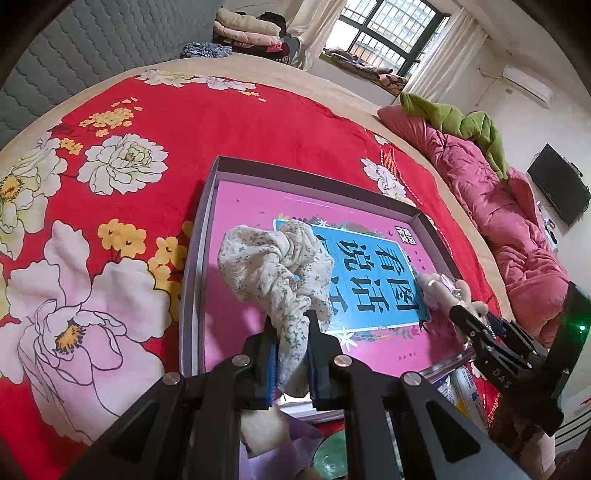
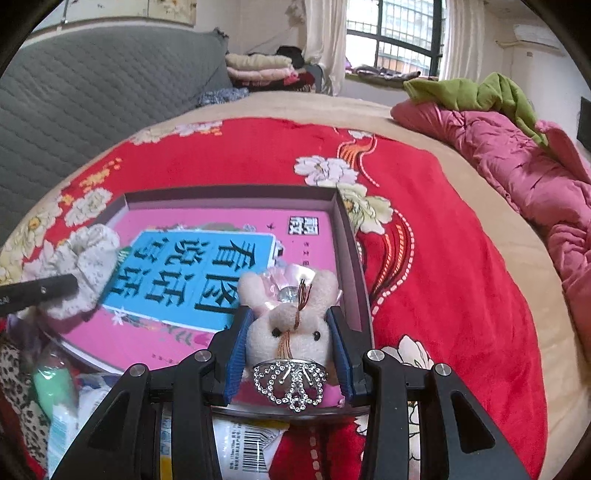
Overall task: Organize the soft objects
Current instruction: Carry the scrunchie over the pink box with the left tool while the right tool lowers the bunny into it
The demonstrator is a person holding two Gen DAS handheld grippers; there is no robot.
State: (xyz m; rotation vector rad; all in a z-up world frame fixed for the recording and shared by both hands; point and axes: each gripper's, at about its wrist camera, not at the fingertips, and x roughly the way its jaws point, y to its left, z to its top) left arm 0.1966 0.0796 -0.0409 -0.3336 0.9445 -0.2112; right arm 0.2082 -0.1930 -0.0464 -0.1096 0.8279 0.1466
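1. The left gripper (image 1: 291, 354) is pinching the cream floral fabric scrunchie (image 1: 275, 266) tight, dangling it over the shallow grey cardboard tray (image 1: 201, 236).
2. The right gripper (image 2: 291, 354) is clamping the small beige plush rabbit (image 2: 291, 325) above the tray's right side.
3. Neither is being released yet; both placements are remaining.

Both views are lit by daylight from the window (image 1: 391, 33) far beyond the tongs; its panes are overexposed. Illumination over the bed (image 1: 221, 122) is bright and even, colours saturated, shadows soft and short. A faint shadow lies inside the box (image 2: 347, 236) wall ahead of the right tongs (image 2: 290, 334). Strong fisheye distortion bows the bed edge and wall lines, and black vignetting fills the corners. Items below the tongs at the bottom edge are blurred. A small green lens flare (image 1: 581, 326) appears right of the left tongs (image 1: 291, 354). Crown stones (image 2: 291, 384) glint.
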